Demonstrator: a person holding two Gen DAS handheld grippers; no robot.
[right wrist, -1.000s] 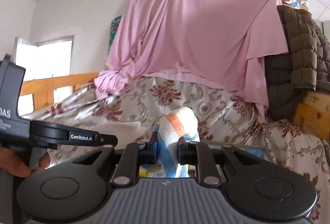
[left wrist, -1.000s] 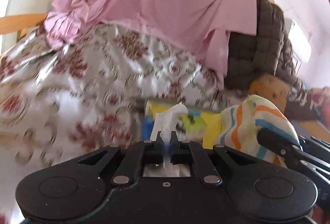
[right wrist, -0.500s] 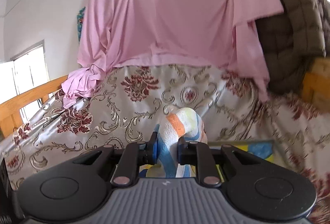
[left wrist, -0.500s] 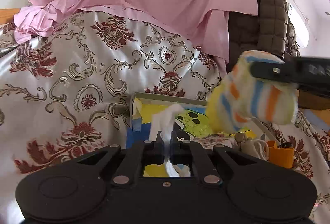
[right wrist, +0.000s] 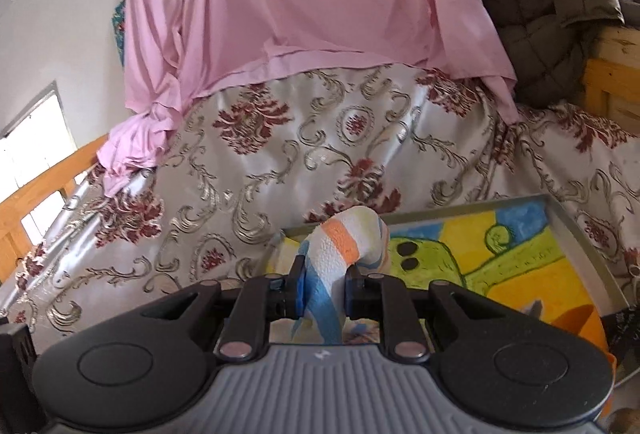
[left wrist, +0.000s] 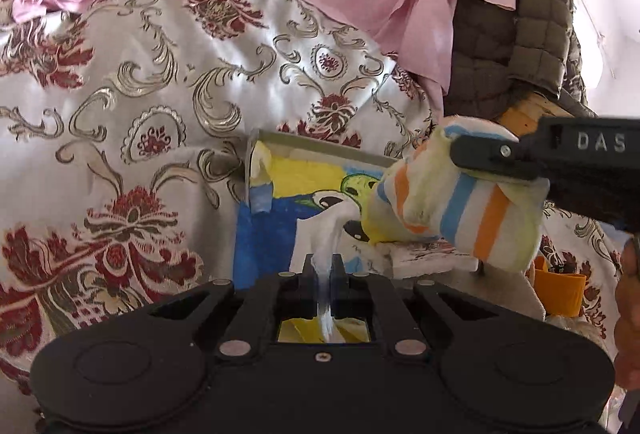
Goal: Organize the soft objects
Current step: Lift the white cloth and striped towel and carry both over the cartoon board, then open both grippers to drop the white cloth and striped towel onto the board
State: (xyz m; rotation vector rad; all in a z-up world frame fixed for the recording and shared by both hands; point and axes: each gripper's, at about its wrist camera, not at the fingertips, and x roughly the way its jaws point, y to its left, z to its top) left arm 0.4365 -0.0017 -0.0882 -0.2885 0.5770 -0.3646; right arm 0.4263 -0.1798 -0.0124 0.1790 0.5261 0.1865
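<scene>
My left gripper (left wrist: 322, 266) is shut on a thin white tissue (left wrist: 330, 234), held above a tray with a painted yellow, blue and green bottom (left wrist: 288, 178). My right gripper (right wrist: 322, 282) is shut on a striped towel (right wrist: 340, 246) with orange and blue bands, held over the same tray (right wrist: 576, 230). In the left wrist view the towel (left wrist: 460, 202) hangs to the right, pinched by the right gripper's black fingers (left wrist: 496, 158). A folded white cloth (left wrist: 432, 258) lies in the tray under the towel.
A silver bedspread with red flowers (left wrist: 140, 106) covers the bed around the tray. A pink sheet (right wrist: 312, 2) and a dark quilted jacket (left wrist: 532, 46) hang behind. An orange container (left wrist: 560, 286) sits at the right. Wooden bed rails (right wrist: 44, 190) stand at the left.
Both grippers have come down and forward over the tray. The striped towel has moved lower and nearer my left gripper. Both grips are unchanged.
</scene>
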